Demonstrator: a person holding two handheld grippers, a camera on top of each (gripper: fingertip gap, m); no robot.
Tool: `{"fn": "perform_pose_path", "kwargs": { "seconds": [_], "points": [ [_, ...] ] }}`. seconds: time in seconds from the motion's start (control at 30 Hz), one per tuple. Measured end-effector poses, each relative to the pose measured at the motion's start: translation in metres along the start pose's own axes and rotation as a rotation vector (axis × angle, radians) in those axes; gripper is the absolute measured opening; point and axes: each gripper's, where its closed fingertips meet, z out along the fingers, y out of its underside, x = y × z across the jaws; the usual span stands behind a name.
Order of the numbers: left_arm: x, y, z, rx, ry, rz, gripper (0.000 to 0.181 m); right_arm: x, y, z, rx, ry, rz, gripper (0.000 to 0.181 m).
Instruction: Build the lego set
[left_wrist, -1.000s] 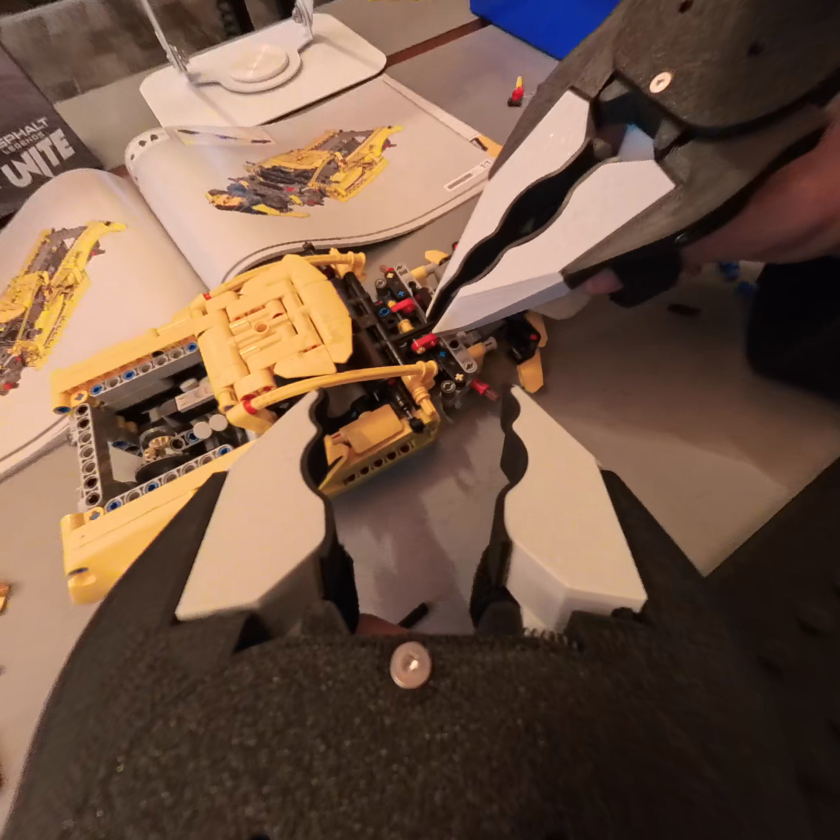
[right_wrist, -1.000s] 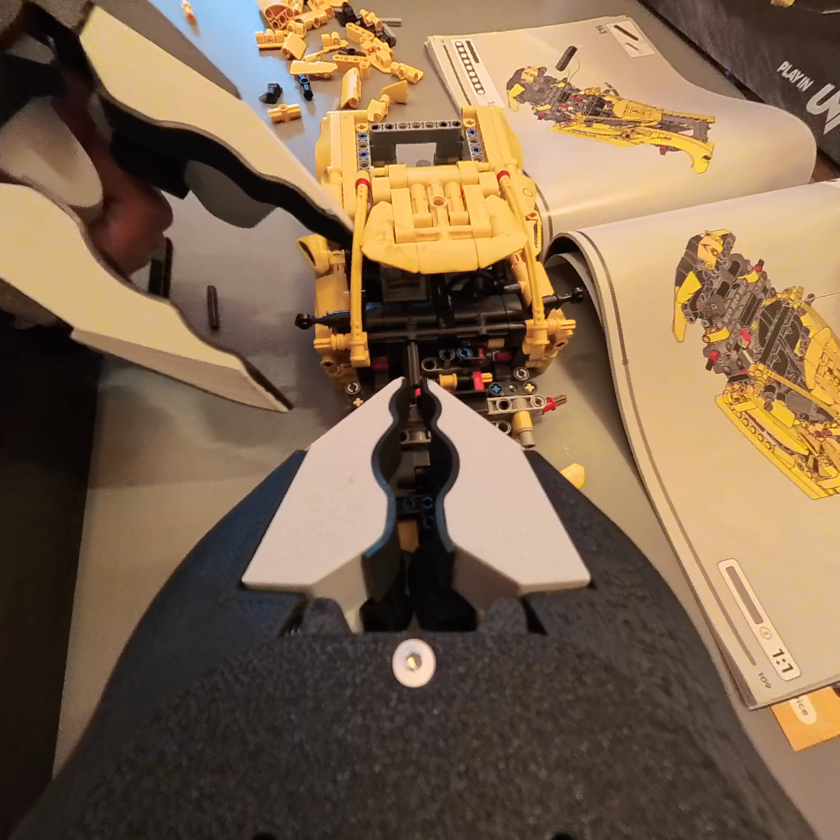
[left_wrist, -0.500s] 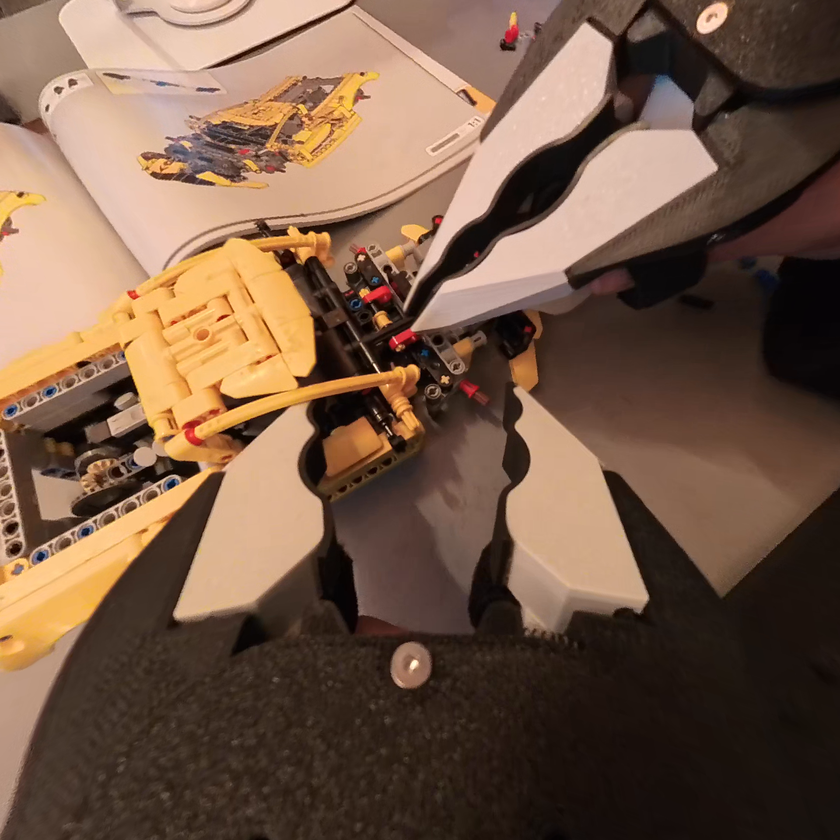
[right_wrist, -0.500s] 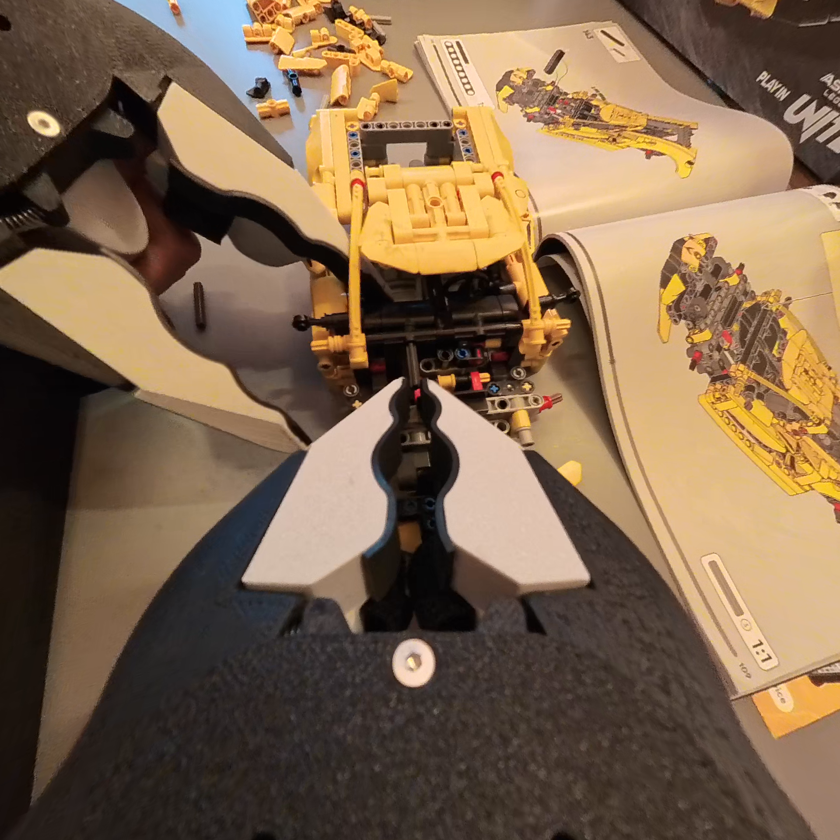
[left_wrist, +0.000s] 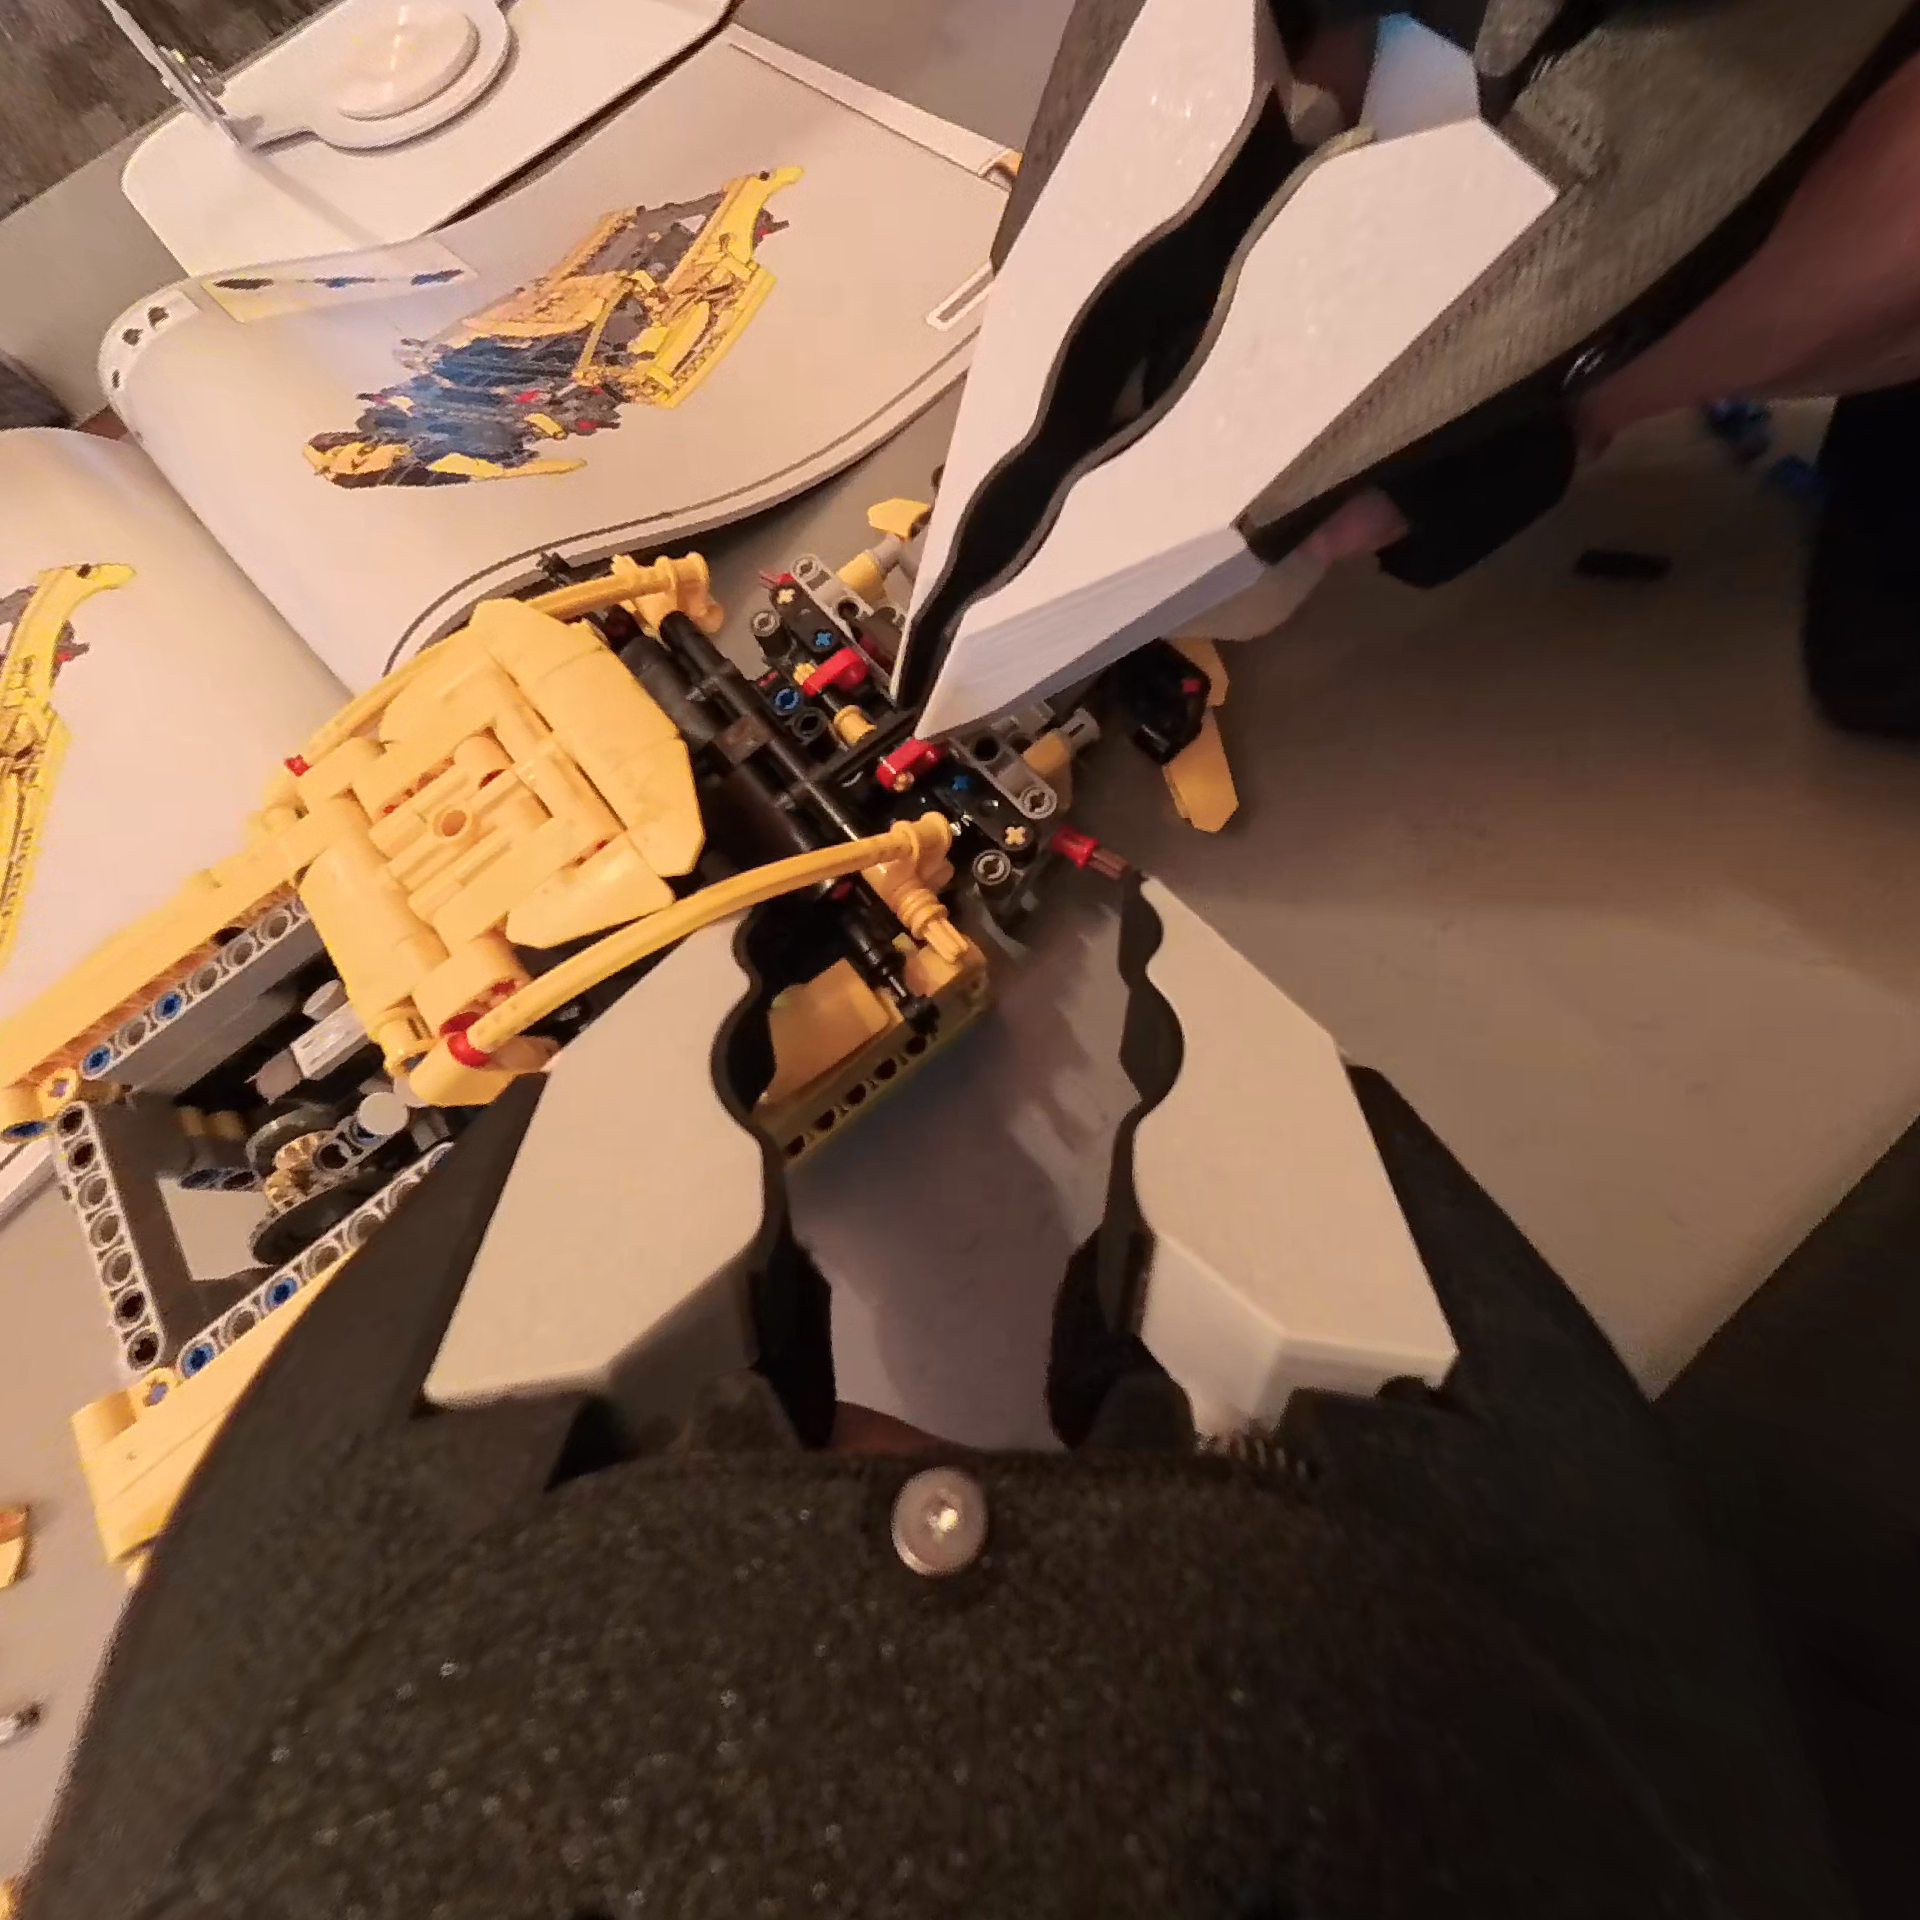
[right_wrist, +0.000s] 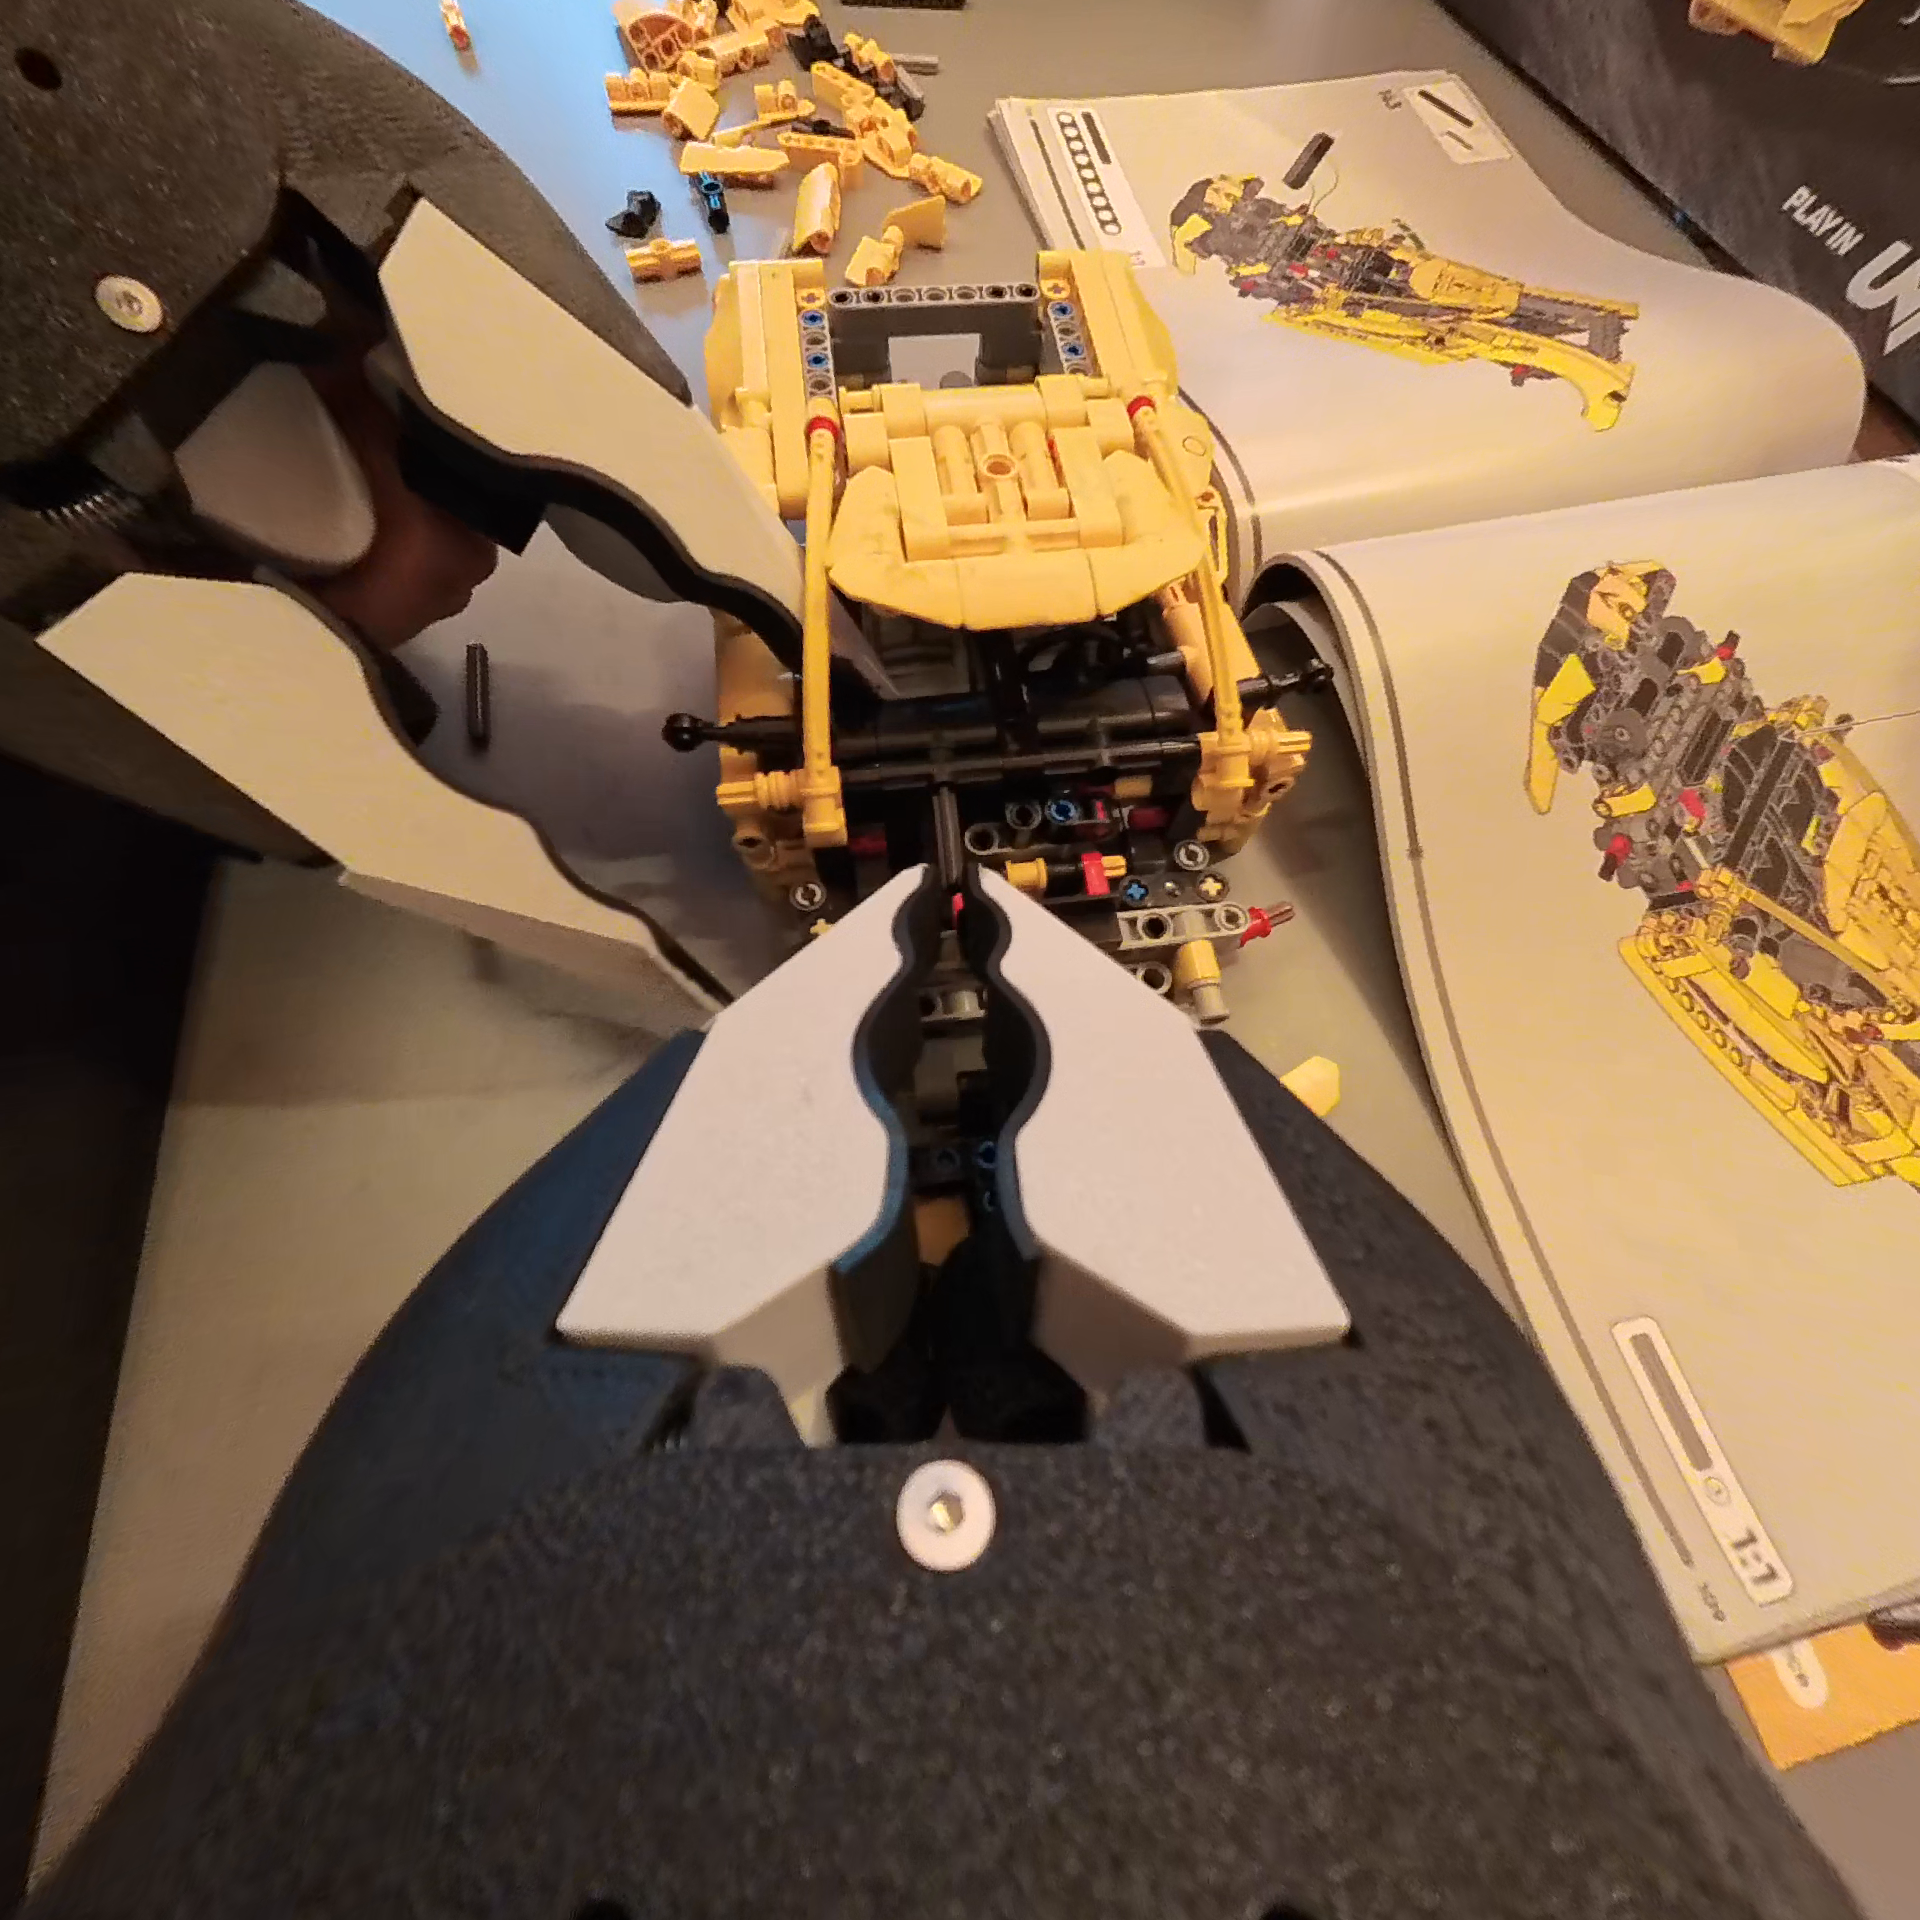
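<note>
A partly built yellow and black lego car (right_wrist: 997, 520) lies on the grey table (right_wrist: 343, 1039); it also shows in the left wrist view (left_wrist: 468, 831). My right gripper (right_wrist: 951, 888) is shut on a thin black axle and the dark frame at the car's near end. In the left wrist view it (left_wrist: 914, 722) comes down from the upper right onto that frame. My left gripper (left_wrist: 930, 925) is open, its jaws astride the car's yellow front corner (left_wrist: 862, 1029). In the right wrist view it (right_wrist: 748, 810) reaches in from the left, one finger (right_wrist: 623, 468) against the car's side.
An open instruction booklet (right_wrist: 1558, 831) lies right of the car, touching it; it also shows in the left wrist view (left_wrist: 623, 343). Several loose yellow and black pieces (right_wrist: 800, 135) lie beyond the car. A black pin (right_wrist: 476, 691) and a small yellow piece (right_wrist: 1314, 1081) lie nearby. A white stand (left_wrist: 364, 114) sits far back. Less than 4 cm separates the two grippers' tips. The black pin (right_wrist: 476, 691) sits 11 cm or so from the ends of my left fingers.
My left gripper has moved in towards the car, so its jaws now straddle the front corner. My right gripper has stayed shut on the car's near end.
</note>
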Motion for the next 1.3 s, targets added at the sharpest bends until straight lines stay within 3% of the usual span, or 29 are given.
{"fn": "perform_pose_path", "kwargs": {
  "seconds": [0.43, 0.67, 0.73, 0.9, 0.97, 1.1, 1.3],
  "points": [
    [0.0, -0.001, -0.003, 0.021, 0.05, -0.052, 0.067, 0.001, -0.001, 0.0, 0.037, 0.022, 0.008, 0.003],
    [0.001, 0.003, -0.022, 0.038, 0.064, 0.039, 0.067, 0.004, -0.011, -0.011, 0.117, 0.025, 0.014, 0.02],
    [0.002, 0.004, -0.028, 0.04, 0.075, 0.067, 0.067, 0.002, -0.011, -0.009, 0.13, 0.002, 0.026, 0.037],
    [-0.01, 0.02, -0.036, 0.004, 0.049, 0.134, 0.066, -0.007, -0.002, 0.007, 0.044, 0.018, -0.034, 0.103],
    [-0.017, 0.024, -0.04, 0.008, 0.045, 0.143, 0.064, -0.008, 0.004, 0.015, -0.011, 0.044, -0.068, 0.112],
    [-0.029, 0.034, -0.068, 0.029, 0.115, 0.135, 0.063, -0.005, 0.01, 0.014, -0.049, 0.072, -0.073, 0.115],
    [-0.025, 0.093, -0.103, -0.107, 0.315, 0.21, 0.049, 0.0, -0.004, 0.004, 0.004, 0.114, -0.067, 0.095]
  ]
}}
